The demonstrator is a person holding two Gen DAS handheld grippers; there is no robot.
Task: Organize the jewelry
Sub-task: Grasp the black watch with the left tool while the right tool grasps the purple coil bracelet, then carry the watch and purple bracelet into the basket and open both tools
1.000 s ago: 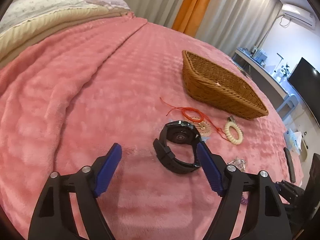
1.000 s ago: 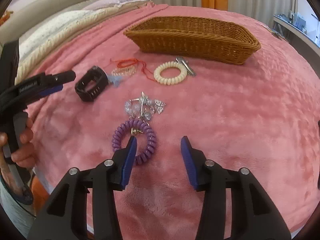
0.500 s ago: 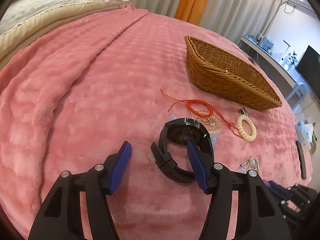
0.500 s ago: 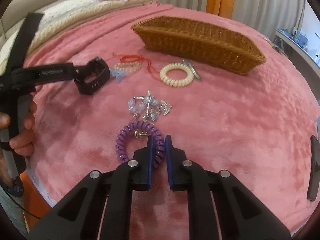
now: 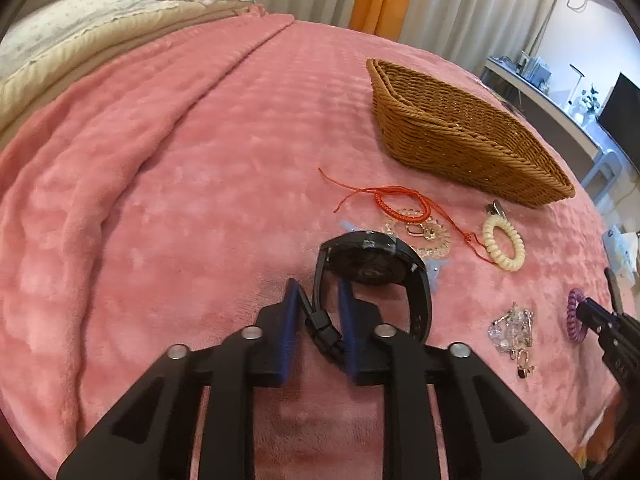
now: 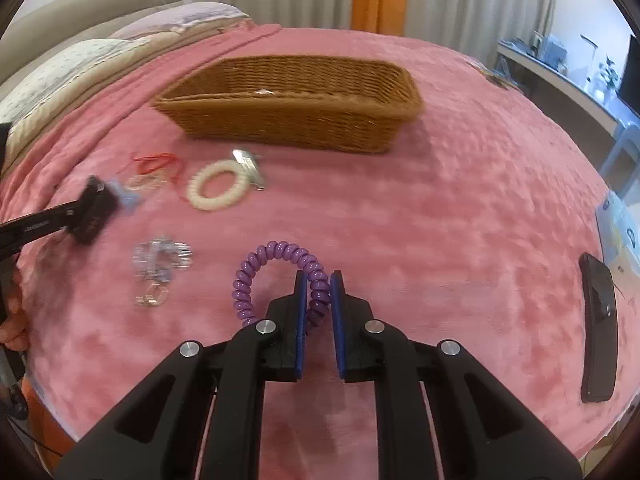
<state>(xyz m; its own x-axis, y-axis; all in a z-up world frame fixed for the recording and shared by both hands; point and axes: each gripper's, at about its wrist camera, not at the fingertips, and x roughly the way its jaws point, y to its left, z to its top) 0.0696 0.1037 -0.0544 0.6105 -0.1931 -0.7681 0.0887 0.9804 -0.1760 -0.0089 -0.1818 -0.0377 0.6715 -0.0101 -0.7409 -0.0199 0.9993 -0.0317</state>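
Note:
My left gripper [image 5: 318, 294] is shut on the strap of a black watch [image 5: 372, 268], which is tipped up off the pink blanket; the watch also shows in the right wrist view [image 6: 93, 210]. My right gripper [image 6: 318, 286] is shut on a purple spiral hair tie [image 6: 276, 258] and holds it above the blanket. A wicker basket [image 6: 288, 120] stands behind, also in the left wrist view [image 5: 460, 136]. A red cord bracelet [image 5: 396, 202], a clear bead bracelet [image 5: 430, 238], a cream spiral hair tie [image 6: 216, 190] and a crystal charm cluster [image 6: 160, 258] lie on the blanket.
A silver hair clip [image 6: 250, 166] lies beside the cream tie. A black phone [image 6: 598, 326] lies at the bed's right edge. Pillows [image 5: 80, 24] lie at the far left. A desk with a monitor [image 5: 620, 108] stands beyond the bed.
My left gripper has closed on the watch strap and tipped the watch up. My right gripper has lifted the purple hair tie off the blanket and moved right.

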